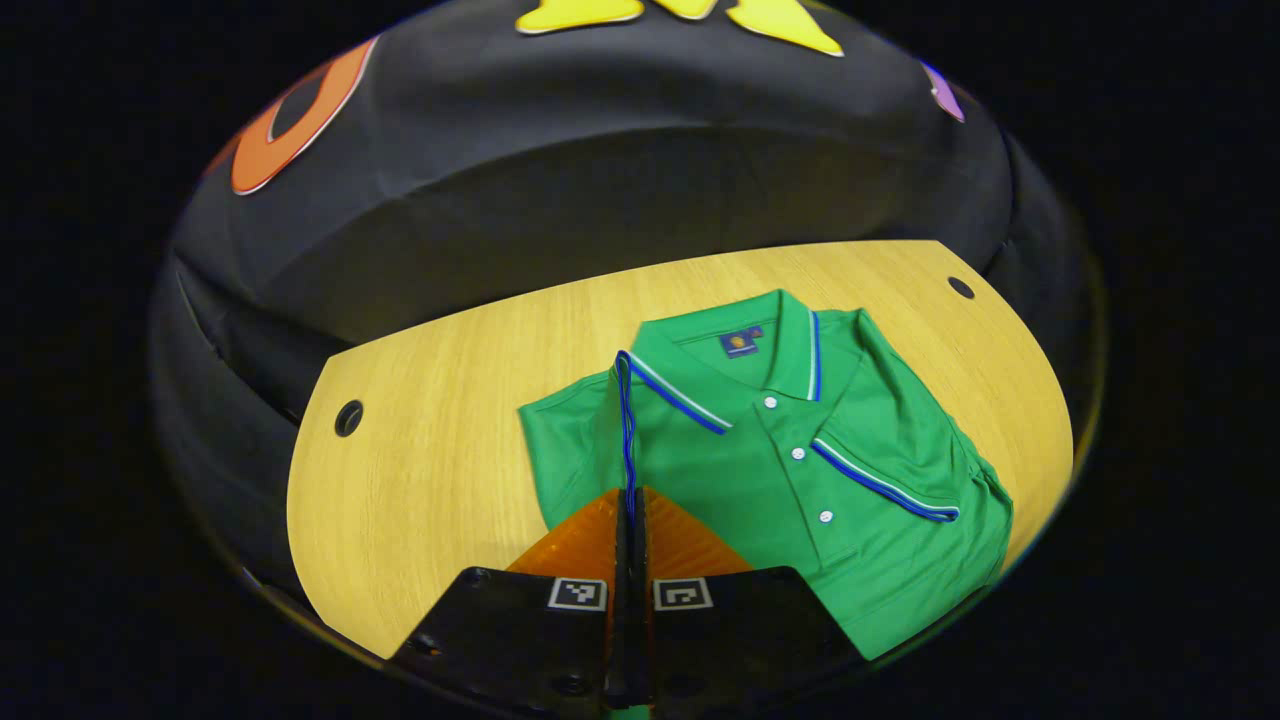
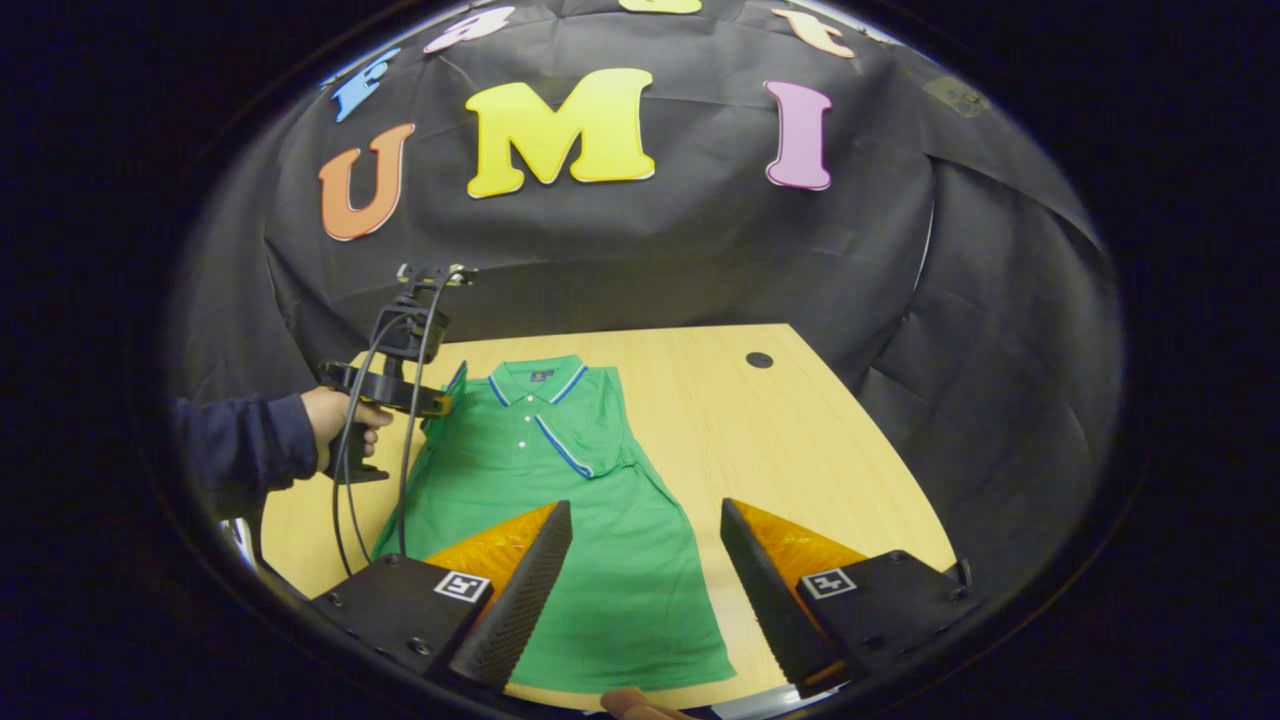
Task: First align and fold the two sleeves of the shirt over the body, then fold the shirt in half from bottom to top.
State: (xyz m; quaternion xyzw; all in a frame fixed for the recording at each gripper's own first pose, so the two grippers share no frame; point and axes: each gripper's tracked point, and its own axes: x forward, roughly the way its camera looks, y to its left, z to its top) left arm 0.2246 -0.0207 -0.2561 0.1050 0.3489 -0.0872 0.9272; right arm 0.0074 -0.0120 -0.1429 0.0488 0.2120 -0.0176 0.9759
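One sleeve [image 2: 585, 440] already lies folded over the green shirt [image 2: 600, 560], spread flat on the wooden table [image 2: 800, 450]. The left gripper [image 1: 630, 500], jaws pressed together, pinches the other sleeve's trimmed cuff [image 1: 626, 420], apparently mid-fold. The right gripper [image 2: 645, 580] hovers with jaws spread. The bottom-to-top fold remains.

A green polo shirt [image 2: 560, 470] lies face up on the light wooden table [image 2: 800, 450], collar toward the far edge, hem toward the near edge. Its collar [image 1: 760, 360] and sleeve cuffs carry white and blue stripes, a small dark label sits inside the neck, and three white buttons run down the placket. One short sleeve [image 1: 900, 450] is already folded over the chest, its striped cuff lying slantwise beside the buttons. The other sleeve [image 1: 590, 440] is lifted off the table, its cuff edge standing upright. The body lies flat and unfolded.
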